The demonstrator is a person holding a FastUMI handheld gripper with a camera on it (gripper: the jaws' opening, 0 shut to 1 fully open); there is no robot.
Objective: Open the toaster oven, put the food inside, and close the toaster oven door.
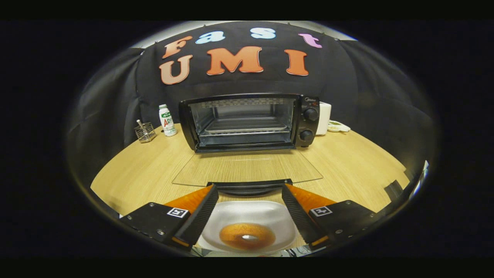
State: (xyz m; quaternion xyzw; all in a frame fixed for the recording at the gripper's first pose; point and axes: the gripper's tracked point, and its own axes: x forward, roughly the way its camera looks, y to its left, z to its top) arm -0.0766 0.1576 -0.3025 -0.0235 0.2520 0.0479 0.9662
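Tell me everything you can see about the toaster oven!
The toaster oven is a black box standing on the wooden table before the black cloth wall. Its glass door lies folded down flat, open. Inside sits a wire rack. Two round knobs sit one above the other on one side.

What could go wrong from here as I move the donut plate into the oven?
1. The tool is open around the plate, with neither finger clearly pressing on it; a loose grip could tip the donut off.
2. The glass door lies flat between the plate and the oven; carried low, the plate could hit its handle.
3. The rack opening looks low, so the plate might catch.
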